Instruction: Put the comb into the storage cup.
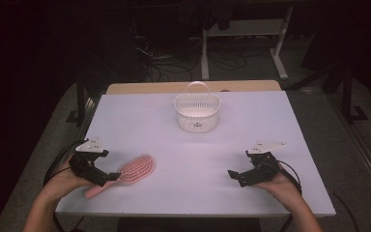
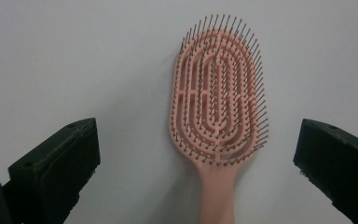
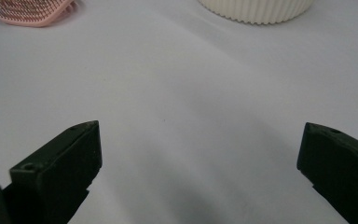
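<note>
A pink hairbrush (image 1: 134,170) lies flat on the white table (image 1: 193,154), bristles up, near the front left corner. Its oval head points up and to the right in the high view, and its handle runs down toward the front edge of the table.

The left tongs (image 1: 107,177) sit right over the handle end of the brush. In the left gripper view the hairbrush (image 2: 218,102) lies lengthwise between the two black jaws, head away from the camera and handle coming down toward the bottom edge. The jaws stand wide apart, one on each side of the handle, and neither one touches the brush: bare table shows between each jaw and the pink plastic. The brush sits nearer to the jaw at the right of that view than to the other. So the left tongs are released, straddling the handle without gripping it.

The right tongs (image 1: 236,175) rest well apart from the brush, near the front right part of the table, held low over the bare surface. In the right gripper view their jaws are also spread wide with nothing between them, and the hairbrush head (image 3: 30,11) shows far off at the top left corner.

A white slotted basket (image 1: 197,114) with an upright handle stands toward the back middle of the table, well apart from both tongs and from the brush; its ribbed wall (image 3: 256,10) shows at the top of the right gripper view.
</note>
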`<state>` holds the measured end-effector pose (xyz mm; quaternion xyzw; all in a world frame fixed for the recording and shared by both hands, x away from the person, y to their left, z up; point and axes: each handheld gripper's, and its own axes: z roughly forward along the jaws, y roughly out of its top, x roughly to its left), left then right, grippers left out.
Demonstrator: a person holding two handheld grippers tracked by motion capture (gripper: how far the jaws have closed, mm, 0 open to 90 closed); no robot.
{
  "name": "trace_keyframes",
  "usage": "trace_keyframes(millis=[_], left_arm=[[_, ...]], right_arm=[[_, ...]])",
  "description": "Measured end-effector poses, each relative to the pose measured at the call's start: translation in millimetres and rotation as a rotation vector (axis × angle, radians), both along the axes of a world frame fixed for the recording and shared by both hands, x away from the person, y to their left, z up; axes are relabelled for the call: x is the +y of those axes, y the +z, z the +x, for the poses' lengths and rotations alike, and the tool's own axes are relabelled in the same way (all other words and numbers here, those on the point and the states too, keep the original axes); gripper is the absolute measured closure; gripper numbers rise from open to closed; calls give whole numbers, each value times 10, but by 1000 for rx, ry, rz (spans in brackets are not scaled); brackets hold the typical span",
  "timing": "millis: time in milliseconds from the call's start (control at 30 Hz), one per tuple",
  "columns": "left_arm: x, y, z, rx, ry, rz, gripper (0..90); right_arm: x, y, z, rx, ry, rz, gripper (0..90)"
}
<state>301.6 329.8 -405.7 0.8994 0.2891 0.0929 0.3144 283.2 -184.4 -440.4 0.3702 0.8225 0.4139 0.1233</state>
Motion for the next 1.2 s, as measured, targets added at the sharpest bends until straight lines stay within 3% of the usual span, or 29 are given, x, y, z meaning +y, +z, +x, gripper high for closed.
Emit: trace_keyframes(millis=[367, 767, 1200], left_arm=[[-16, -60, -6, 32, -14, 69, 19], [-38, -119, -20, 67, -25, 107, 77], [-46, -189, -37, 99, -32, 158, 213]], right_arm=[[1, 0, -1, 0, -1, -1, 0], [1, -2, 1, 0, -1, -1, 0], [1, -5, 4, -2, -1, -2, 0]])
